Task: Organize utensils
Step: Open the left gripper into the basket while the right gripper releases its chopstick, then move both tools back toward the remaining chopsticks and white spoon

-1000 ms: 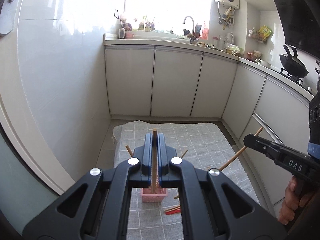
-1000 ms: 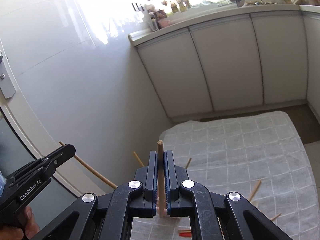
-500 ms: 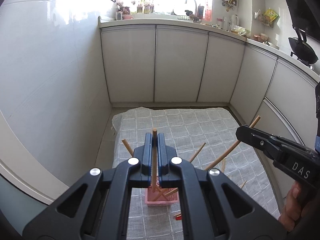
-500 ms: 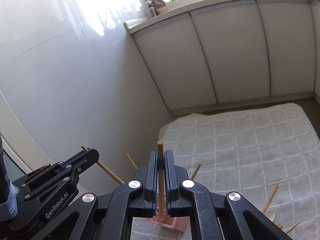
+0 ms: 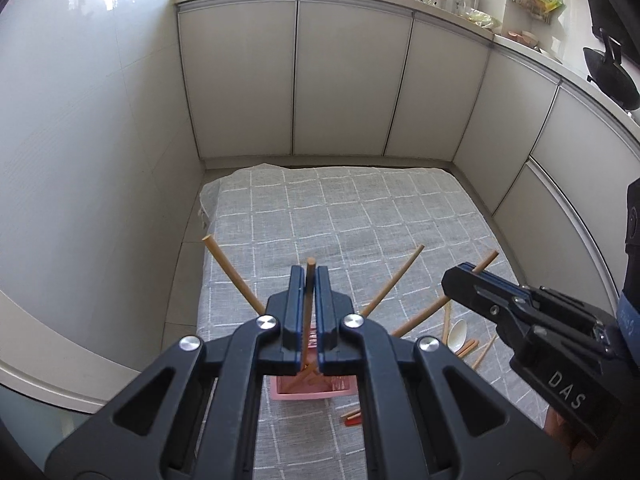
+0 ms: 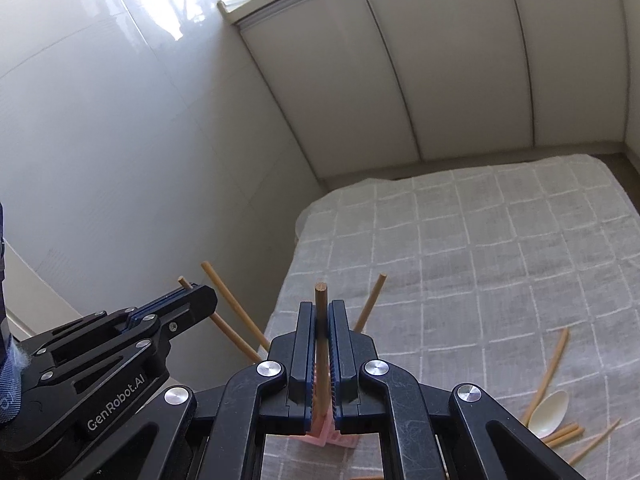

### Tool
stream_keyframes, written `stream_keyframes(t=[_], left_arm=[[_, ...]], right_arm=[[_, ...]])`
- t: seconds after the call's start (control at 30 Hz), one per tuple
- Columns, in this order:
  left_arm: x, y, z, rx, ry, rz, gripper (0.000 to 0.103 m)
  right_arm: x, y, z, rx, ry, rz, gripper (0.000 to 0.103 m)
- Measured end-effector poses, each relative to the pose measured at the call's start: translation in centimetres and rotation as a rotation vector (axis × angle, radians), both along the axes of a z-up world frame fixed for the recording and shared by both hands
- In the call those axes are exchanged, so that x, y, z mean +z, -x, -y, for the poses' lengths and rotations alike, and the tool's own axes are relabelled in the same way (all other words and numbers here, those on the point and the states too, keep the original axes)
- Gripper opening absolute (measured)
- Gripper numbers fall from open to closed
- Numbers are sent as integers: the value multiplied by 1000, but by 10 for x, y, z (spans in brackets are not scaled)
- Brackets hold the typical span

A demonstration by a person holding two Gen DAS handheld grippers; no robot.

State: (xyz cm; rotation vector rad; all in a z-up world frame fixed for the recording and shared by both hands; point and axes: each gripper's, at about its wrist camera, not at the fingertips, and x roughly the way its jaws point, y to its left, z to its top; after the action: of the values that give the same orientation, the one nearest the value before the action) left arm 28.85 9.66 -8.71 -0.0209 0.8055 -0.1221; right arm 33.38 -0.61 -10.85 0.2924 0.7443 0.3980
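Wooden chopsticks [image 5: 230, 276] splay from pink holder [image 5: 312, 390].

Spoon [image 5: 457, 333] right of basket [image 5: 310, 388]

A grey checked cloth [image 5: 360, 216] covers the floor, reaching to the foot of the white cabinet doors [image 5: 348, 80] on the far side. A glossy white wall [image 5: 92, 128] runs along the left. On the counter [image 5: 520, 46] at the far right sit bottles and packets, and a black wok [image 5: 610, 76] stands further right.
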Motion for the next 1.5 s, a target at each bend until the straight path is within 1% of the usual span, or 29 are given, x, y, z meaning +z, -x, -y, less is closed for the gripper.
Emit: stream_keyframes(t=[0.13, 0.23, 0.4, 0.47, 0.53, 0.6, 0.7, 0.77, 0.83, 0.9, 0.97, 1.07, 1.13, 1.23, 1.3, 1.33, 1.43, 1.5], left_arm=[[-1, -2, 3, -33, 23, -4, 6], [0, -2, 6, -57, 49, -4, 12], [3, -1, 4, -60, 58, 2, 14], [4, 0, 2, -67, 72, 3, 18], [5, 0, 0, -68, 75, 4, 26], [6, 0, 1, -76, 75, 8, 26], [7, 2, 2, -72, 69, 1, 27], [8, 4, 3, -71, 82, -1, 30], [11, 8, 3, -72, 94, 4, 40], [14, 12, 3, -72, 101, 10, 43], [17, 16, 2, -71, 107, 13, 44], [20, 24, 1, -67, 116, 12, 52], [22, 32, 2, -65, 114, 12, 60], [20, 44, 6, -56, 111, 11, 68], [16, 50, 10, -50, 117, 5, 74], [14, 53, 12, -47, 121, 0, 77], [5, 59, 21, -50, 120, -20, 82], [-1, 61, 26, -50, 115, -37, 83]], right_arm=[[-2, -1, 0, 2, -1, -8, 9], [-2, -1, 1, 1, -10, -12, 10], [2, 1, 7, -1, -25, -12, 11], [5, 4, 9, -2, -33, -7, 11], [10, 7, 13, -4, -42, -1, 12], [14, 10, 18, -10, -51, 6, 17], [21, 15, 28, -22, -61, 12, 21], [26, 19, 35, -31, -63, 16, 23], [30, 22, 43, -41, -64, 21, 28], [33, 26, 53, -52, -65, 25, 34], [35, 29, 61, -65, -62, 25, 37], [35, 37, 74, -82, -52, 20, 42], [34, 42, 83, -93, -39, 13, 46], [28, 51, 97, -112, -27, -3, 53], [22, 56, 106, -124, -20, -22, 60], [19, 58, 111, -130, -17, -33, 61], [9, 66, 121, -144, -2, -62, 67], [3, 69, 127, -153, 16, -76, 70]])
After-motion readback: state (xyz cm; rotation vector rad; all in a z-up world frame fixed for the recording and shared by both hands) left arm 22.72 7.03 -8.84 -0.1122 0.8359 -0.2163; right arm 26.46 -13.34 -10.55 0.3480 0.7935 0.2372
